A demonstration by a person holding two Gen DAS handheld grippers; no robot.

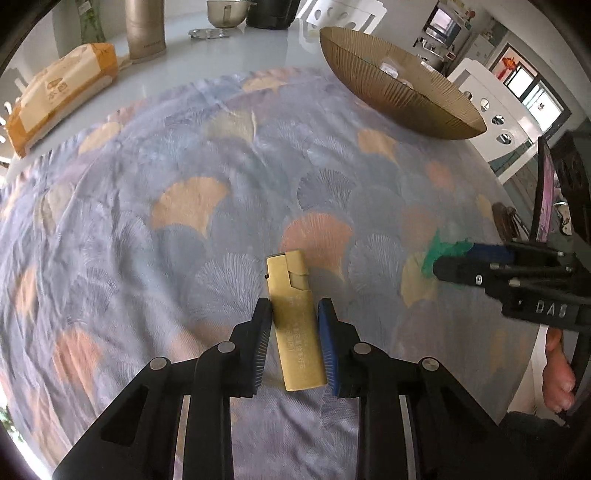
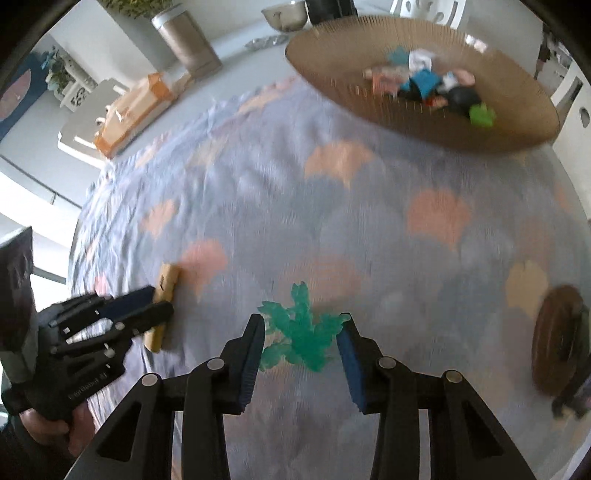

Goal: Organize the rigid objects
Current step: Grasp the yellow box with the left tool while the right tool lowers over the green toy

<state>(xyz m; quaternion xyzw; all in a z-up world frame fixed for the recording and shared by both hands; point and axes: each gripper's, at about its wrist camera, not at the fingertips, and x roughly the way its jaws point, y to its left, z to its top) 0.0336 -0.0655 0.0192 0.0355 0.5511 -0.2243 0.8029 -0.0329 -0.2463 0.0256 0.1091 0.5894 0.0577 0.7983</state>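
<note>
A patterned cloth (image 1: 184, 206) covers most of the pale surface (image 1: 229, 55). The landmark is the ribbed brown bowl (image 1: 399, 92), which stands at the cloth's far right edge and holds a heap of small coloured toys (image 2: 428, 86). Left of the bowl, off the cloth, lie an orange packet (image 1: 59, 99) and an upright metal canister (image 1: 144, 27). Well nearer than the bowl, the left gripper (image 1: 293, 343) is clamped on a gold lighter (image 1: 293, 317), both pads pressed to its long sides. Just right of that, also well short of the bowl, the right gripper (image 2: 301, 350) pinches a green plastic figure (image 2: 301, 334) between its pads. A brown disc (image 2: 557, 332) sits near the cloth's right edge, nearer than the bowl.
</note>
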